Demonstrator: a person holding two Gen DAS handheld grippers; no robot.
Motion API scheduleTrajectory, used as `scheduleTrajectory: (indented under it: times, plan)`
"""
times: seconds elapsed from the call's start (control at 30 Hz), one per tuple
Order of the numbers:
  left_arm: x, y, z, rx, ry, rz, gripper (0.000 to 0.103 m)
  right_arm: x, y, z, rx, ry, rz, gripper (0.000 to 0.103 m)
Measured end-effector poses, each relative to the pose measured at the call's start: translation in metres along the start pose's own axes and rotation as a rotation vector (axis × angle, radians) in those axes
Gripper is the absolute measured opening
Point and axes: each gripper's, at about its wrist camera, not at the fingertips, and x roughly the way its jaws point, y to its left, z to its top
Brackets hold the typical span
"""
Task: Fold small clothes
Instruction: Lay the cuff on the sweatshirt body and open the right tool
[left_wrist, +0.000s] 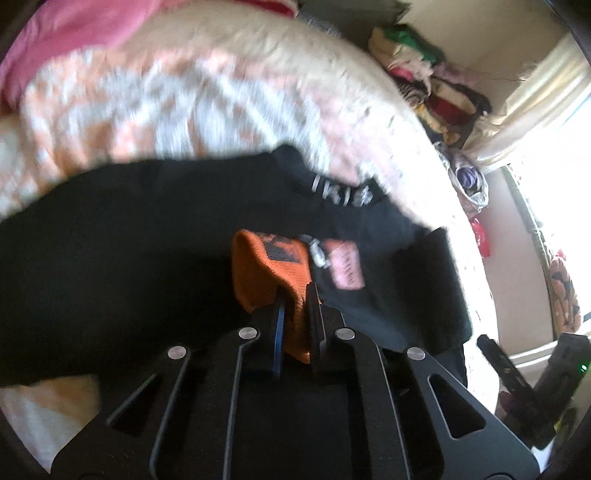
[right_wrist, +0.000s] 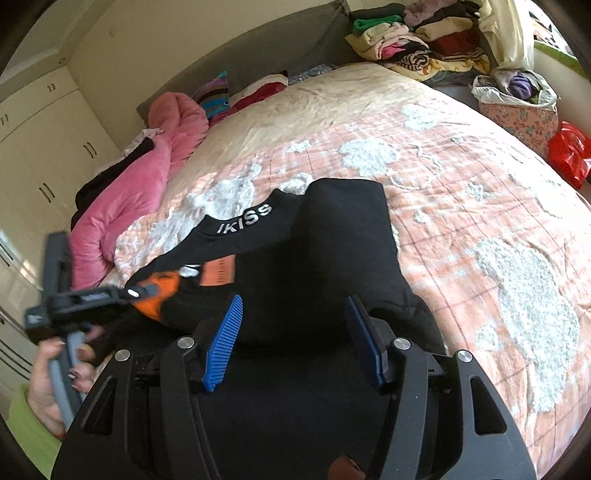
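Observation:
A small black garment (right_wrist: 325, 251) with white letters on its collar (right_wrist: 245, 221) lies partly folded on the bed. Its orange cuff (left_wrist: 271, 273) is pinched in my left gripper (left_wrist: 295, 295), which is shut on it; a pink label (left_wrist: 345, 267) sits just beyond. In the right wrist view the left gripper (right_wrist: 147, 291) holds that orange cuff (right_wrist: 159, 291) at the garment's left side. My right gripper (right_wrist: 295, 310) is open and empty, its blue pads (right_wrist: 223, 339) hovering over the near edge of the black garment.
The bed has a peach and white quilt (right_wrist: 480, 206). A pink blanket (right_wrist: 147, 177) lies along its left side. A pile of clothes (right_wrist: 417, 33) and a bag (right_wrist: 517, 99) stand at the far right. A red bag (right_wrist: 569, 155) sits by the bed's right edge.

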Motion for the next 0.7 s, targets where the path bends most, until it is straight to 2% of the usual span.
scheduleTrajectory:
  times: [0.1, 0.2, 0.37, 0.53, 0.7]
  plan:
    - [-0.026, -0.001, 0.002, 0.021, -0.064, -0.006, 0.004, -0.001, -0.005, 0.000, 0.007, -0.001, -0.019, 0.057]
    - [-0.032, 0.000, -0.003, 0.035, -0.082, 0.020, 0.004, 0.000, -0.008, 0.000, 0.007, -0.002, -0.041, 0.057]
    - [-0.022, 0.008, -0.015, 0.042, -0.065, 0.077, 0.004, 0.008, -0.007, 0.002, -0.015, 0.018, -0.085, 0.057]
    - [-0.006, 0.024, -0.025, 0.044, 0.005, 0.148, 0.005, 0.026, -0.002, 0.005, -0.045, 0.069, -0.120, 0.057]
    - [-0.029, 0.039, -0.024, 0.019, -0.036, 0.208, 0.007, 0.041, 0.017, 0.008, -0.118, 0.095, -0.104, 0.057]
